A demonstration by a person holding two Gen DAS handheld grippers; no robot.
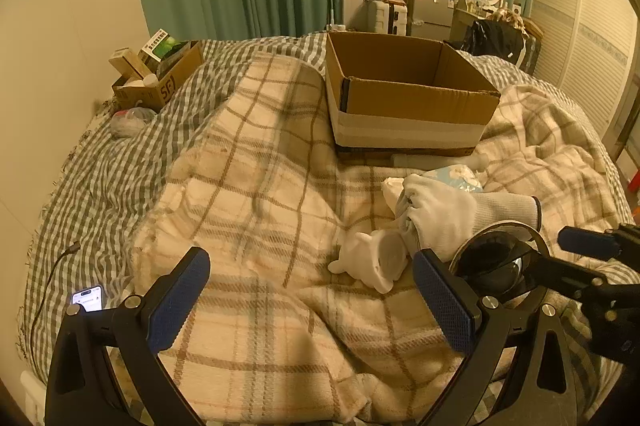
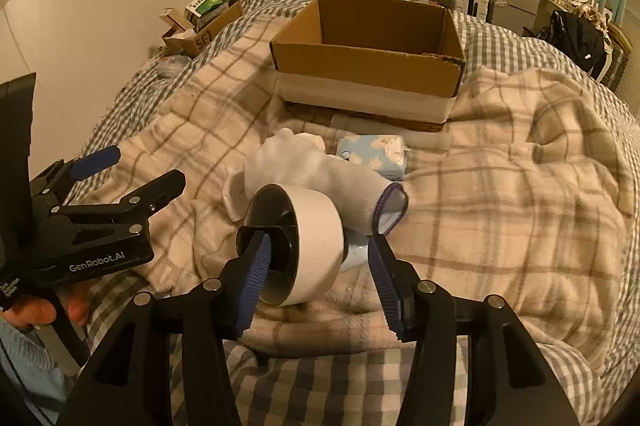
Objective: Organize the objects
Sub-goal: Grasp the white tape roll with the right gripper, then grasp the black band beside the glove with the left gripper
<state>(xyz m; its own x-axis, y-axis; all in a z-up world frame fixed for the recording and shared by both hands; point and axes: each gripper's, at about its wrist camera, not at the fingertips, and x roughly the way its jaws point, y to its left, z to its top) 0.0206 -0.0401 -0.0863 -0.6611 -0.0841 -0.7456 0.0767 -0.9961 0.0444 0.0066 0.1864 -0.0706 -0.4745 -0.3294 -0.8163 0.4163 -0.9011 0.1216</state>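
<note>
An open cardboard box (image 1: 404, 94) (image 2: 368, 66) sits on the plaid blanket at the bed's middle. In front of it lie a white glove (image 1: 444, 214) (image 2: 304, 166), a white bear-shaped cup (image 1: 376, 262) on its side, and a blue tissue pack (image 1: 456, 178) (image 2: 374, 156). My right gripper (image 2: 318, 276) is shut on a roll of white tape (image 2: 300, 246) (image 1: 496, 258), one finger inside its black core. My left gripper (image 1: 308, 298) is open and empty, low over the blanket, left of the cup. It shows at the left in the right wrist view (image 2: 132, 182).
A smaller cardboard box (image 1: 156, 74) of packets sits at the bed's far left edge by the wall. A lit phone (image 1: 88, 298) with a cable lies at the near left. A long white tube (image 1: 436, 160) lies against the big box's front. Cabinets and a TV stand beyond the bed.
</note>
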